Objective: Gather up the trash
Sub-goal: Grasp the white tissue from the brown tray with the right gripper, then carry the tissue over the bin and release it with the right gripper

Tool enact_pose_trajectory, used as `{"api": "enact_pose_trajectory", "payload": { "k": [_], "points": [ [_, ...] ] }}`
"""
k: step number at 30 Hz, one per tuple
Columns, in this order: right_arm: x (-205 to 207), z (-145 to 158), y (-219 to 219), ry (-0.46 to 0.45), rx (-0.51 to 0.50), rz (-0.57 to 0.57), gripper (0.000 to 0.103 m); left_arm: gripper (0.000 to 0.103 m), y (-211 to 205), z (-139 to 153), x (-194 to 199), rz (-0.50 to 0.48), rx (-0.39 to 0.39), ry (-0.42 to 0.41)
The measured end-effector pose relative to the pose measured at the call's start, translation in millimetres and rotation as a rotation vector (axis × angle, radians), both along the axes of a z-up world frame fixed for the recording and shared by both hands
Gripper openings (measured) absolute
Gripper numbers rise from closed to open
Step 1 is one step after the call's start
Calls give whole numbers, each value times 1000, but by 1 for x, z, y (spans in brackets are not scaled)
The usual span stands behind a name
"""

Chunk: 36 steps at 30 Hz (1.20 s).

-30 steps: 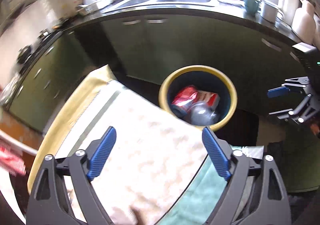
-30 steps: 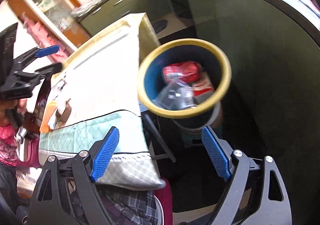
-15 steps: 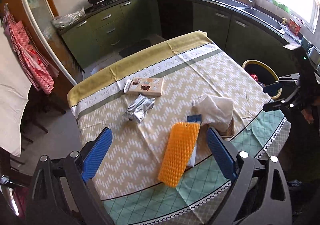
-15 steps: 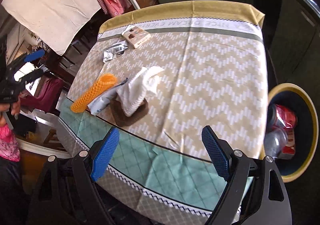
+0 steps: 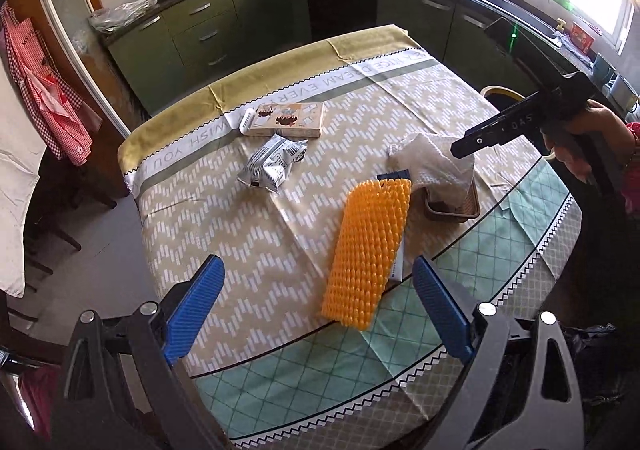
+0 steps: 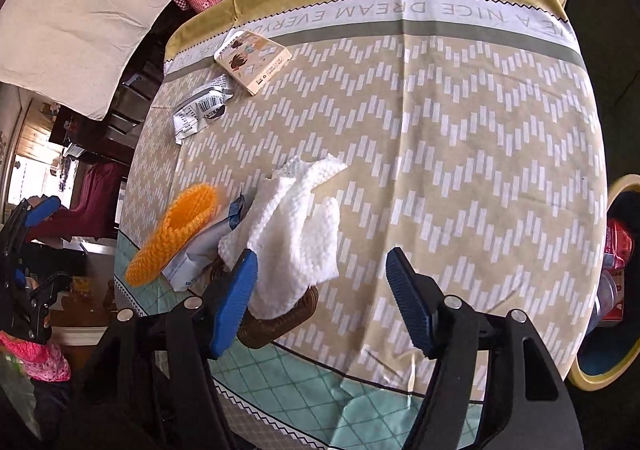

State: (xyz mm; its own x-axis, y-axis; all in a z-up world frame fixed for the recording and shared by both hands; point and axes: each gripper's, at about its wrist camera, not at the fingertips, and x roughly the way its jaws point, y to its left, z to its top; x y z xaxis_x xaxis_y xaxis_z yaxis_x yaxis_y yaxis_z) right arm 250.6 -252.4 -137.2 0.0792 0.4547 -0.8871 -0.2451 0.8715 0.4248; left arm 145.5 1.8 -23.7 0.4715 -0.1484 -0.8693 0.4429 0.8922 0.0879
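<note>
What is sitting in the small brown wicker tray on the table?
A crumpled white paper towel fills the brown wicker tray and spills over its rim. Whatever lies beneath the towel is covered and cannot be seen. The open right gripper hovers just over it.

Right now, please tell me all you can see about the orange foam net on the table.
The orange foam net is a flattened sleeve of soft-looking mesh with a diamond pattern, one end open. It lies flat on the tablecloth, partly over a white and blue packet, beside the brown basket holding a white cloth. Neither tool touches it.
</note>
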Motion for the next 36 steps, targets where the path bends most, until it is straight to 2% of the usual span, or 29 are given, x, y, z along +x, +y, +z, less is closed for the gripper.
{"api": "enact_pose_trajectory", "payload": {
  "k": [3,5,6,8,10,19,25,30,36],
  "points": [
    [3,-7,10,16,1,10,51,90,0,-6,1,-7,0,13],
    [4,-9,16,14,2,19,37,90,-1,-10,1,-12,2,22],
    [3,-9,19,9,3,24,33,90,-1,-11,1,-15,3,26],
    [2,-7,23,-2,8,34,12,90,-2,-14,1,-22,6,36],
    [0,-2,27,-32,6,41,8,90,-5,-17,0,-30,11,43],
    [-19,49,27,-128,80,77,6,90,-26,-28,-1,-92,27,75],
    [-34,88,4,-201,124,62,6,90,-46,-37,-2,-139,47,96],
    [-45,116,-38,-260,124,-6,6,90,-60,-44,-2,-176,59,111],
    [-62,131,-118,-311,54,-163,6,90,-75,-54,4,-211,71,130]
  ]
}}
